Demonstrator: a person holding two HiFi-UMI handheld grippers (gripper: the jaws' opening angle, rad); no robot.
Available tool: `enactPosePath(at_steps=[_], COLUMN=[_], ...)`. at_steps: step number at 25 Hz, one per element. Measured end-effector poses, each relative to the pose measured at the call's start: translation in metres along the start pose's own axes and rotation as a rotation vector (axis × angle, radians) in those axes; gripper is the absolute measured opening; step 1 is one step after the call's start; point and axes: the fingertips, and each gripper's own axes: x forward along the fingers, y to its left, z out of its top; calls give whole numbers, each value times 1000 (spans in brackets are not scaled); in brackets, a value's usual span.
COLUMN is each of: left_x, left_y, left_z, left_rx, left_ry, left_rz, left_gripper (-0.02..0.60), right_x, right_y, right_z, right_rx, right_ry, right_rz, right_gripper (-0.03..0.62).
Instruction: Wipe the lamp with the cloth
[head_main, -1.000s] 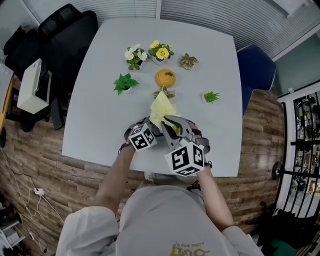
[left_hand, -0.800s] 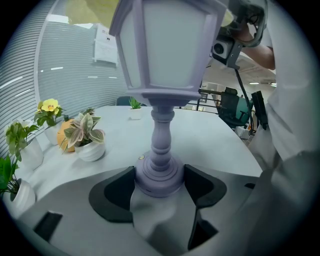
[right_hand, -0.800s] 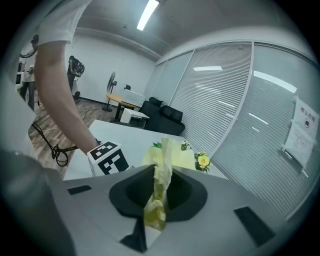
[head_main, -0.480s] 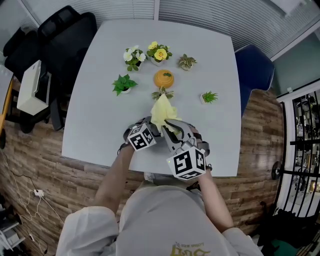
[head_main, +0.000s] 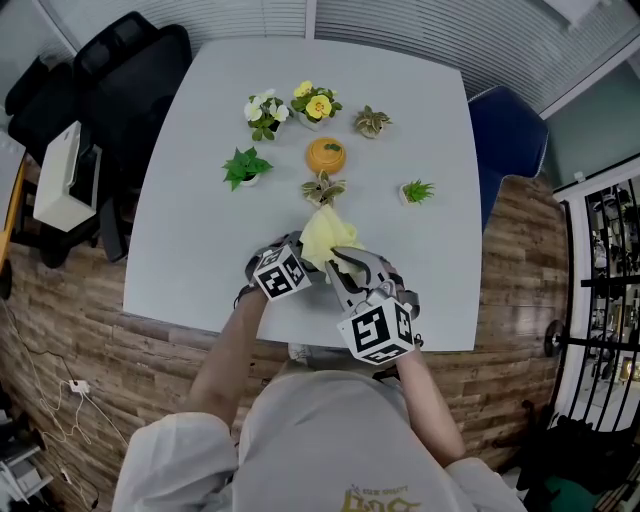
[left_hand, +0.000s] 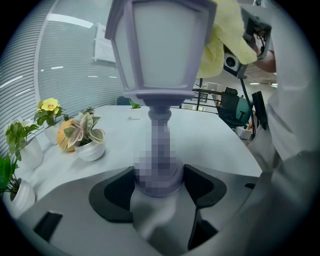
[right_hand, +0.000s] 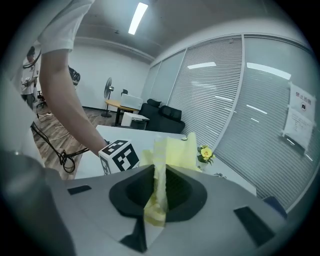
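The desk (head_main: 190, 170) runs wide and bare to either side of my grippers, with its near edge close behind them. The lamp (left_hand: 160, 45) stands straight up from my left gripper (left_hand: 159, 182), whose jaws are closed tight on the round foot of its stem, so the lantern head rises well above the jaws. The cloth (right_hand: 172, 150) is pinched as a narrow fold between the shut jaws of my right gripper (right_hand: 159, 192); its loose part fans out ahead of that gripper and lies against the upper far side of the lantern head. To wipe well, I judge I should hold the left grip rigid, press the loose cloth lightly flat on one pane, draw it downward, and turn the lamp to reach each face rather than reaching round it. Sideways there is plenty of room. Ahead there is less: the variegated plant (left_hand: 85, 132) sits just beyond the cloth, the orange pot (head_main: 327, 155) behind it, so my strokes should stay short and high.
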Motion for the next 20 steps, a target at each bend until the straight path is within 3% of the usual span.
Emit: enactPosePath(at_steps=[20], left_x=[1], left_y=[0], left_z=[-1], left_rx=[5], left_ry=[-6], left_rz=[6], left_gripper=[318], right_x=[2], right_y=[-38], right_z=[-29], right_rx=[308], right_ry=[4], right_rz=[-81], right_gripper=[49])
